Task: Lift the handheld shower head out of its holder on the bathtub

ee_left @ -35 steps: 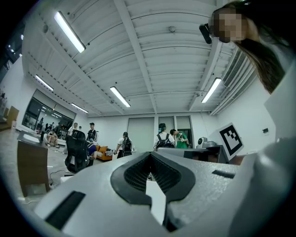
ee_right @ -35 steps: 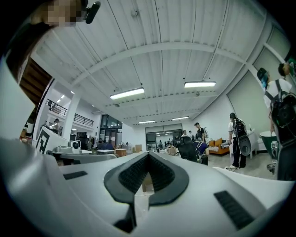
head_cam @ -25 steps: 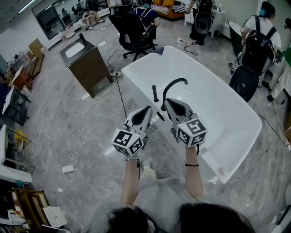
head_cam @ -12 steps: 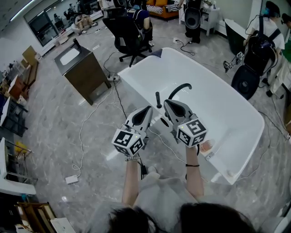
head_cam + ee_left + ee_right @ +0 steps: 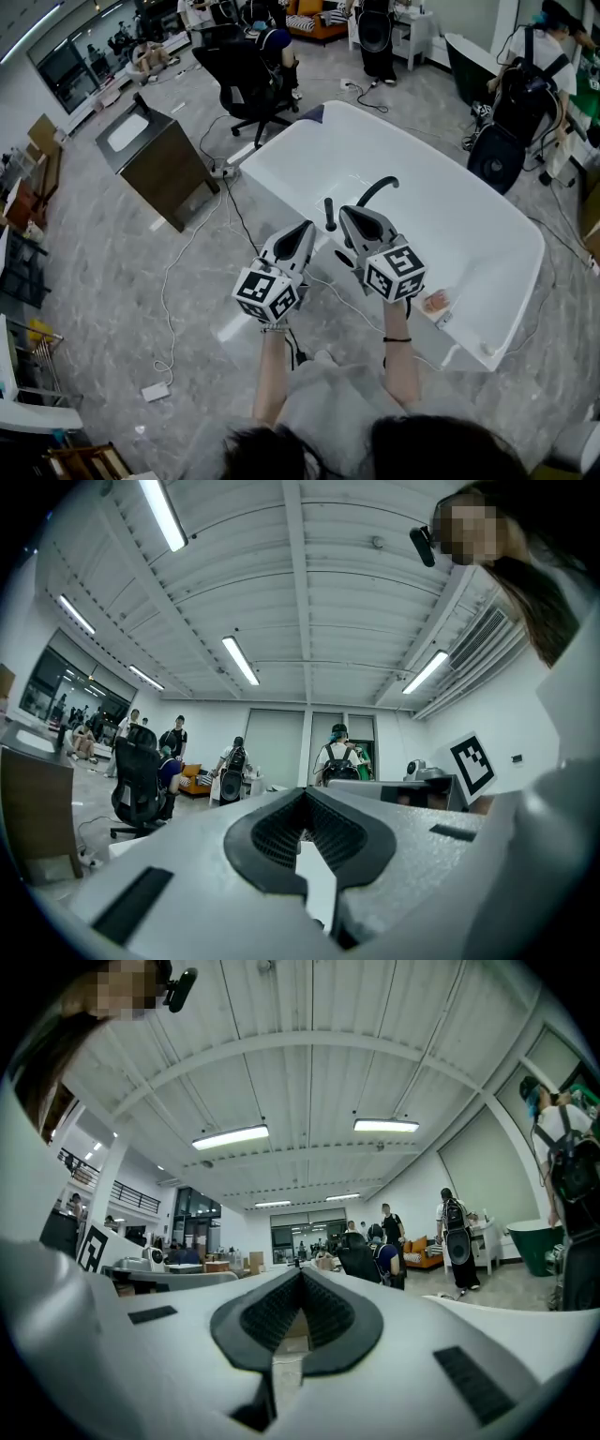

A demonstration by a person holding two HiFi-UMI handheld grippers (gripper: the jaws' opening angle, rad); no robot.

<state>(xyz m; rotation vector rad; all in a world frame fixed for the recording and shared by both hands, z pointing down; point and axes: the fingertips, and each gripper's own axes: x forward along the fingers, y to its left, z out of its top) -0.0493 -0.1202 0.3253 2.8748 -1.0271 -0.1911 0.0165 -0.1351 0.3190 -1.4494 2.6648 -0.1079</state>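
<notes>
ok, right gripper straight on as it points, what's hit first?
Nothing close, it seems. The right gripper points level; the curved black faucet doesn't show in its own view, so likely sits below its line. Far ahead: black office chair.

Setting: large open-plan hall, an office or test lab with bathroom fixtures set out, not a home.

Evidence, head view:
- A freestanding white bathtub (image 5: 441,216) at 1 o'clock on a grey marble-look floor (image 5: 103,272).
- A loose vanity cabinet (image 5: 159,155) with a basin at 10 o'clock.
- An office chair (image 5: 244,75) at 12 o'clock.
- Cables (image 5: 167,281) trailing over the floor.
- An orange sofa (image 5: 314,11) at the far end.

Left gripper view: ceiling strip lights (image 5: 240,660), and people with backpacks (image 5: 337,757) standing about.
</notes>
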